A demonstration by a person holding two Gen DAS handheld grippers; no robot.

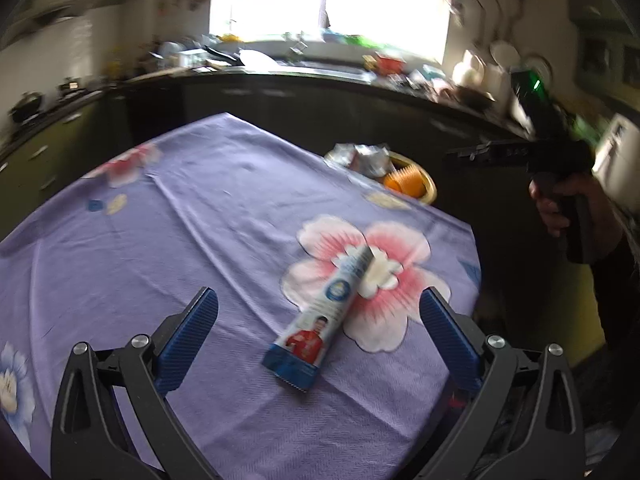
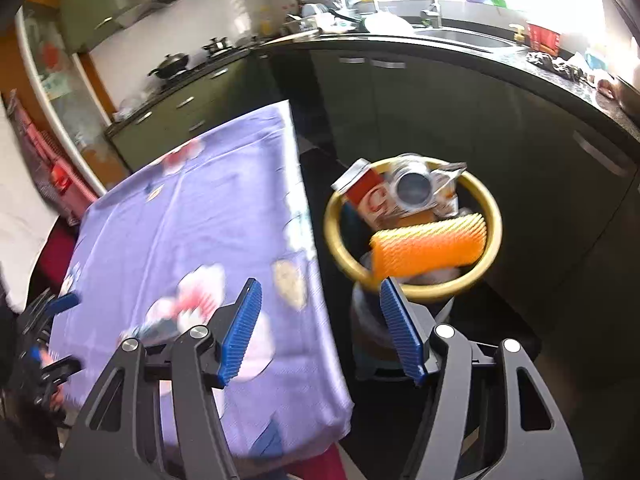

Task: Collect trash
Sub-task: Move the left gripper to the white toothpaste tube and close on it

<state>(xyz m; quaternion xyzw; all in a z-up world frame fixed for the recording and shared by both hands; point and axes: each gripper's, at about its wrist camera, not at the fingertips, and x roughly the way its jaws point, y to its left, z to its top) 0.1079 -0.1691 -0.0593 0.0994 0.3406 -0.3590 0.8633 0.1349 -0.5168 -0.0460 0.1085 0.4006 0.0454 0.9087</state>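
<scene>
A tabletop (image 1: 160, 216) under a purple flowered cloth carries a flattened toothpaste tube (image 1: 320, 316), lying on a printed pink flower with its long axis running from the crimped blue end nearest the left camera up and rightward to the far end. Beside the table's edge a gold-rimmed bin (image 2: 412, 224) holds an orange ridged piece (image 2: 430, 246) and crumpled cartons. The left tongs (image 1: 320, 328) stand spread wide astride the tube, untouched; the right tongs (image 2: 320, 324) are spread and empty before the bin.

Left gripper (image 1: 318, 334) angled down, jaws wide apart, nothing between the pads. Right gripper (image 2: 320, 332) angled down, jaws apart, empty; hand (image 1: 560, 208) wraps its handle.
</scene>
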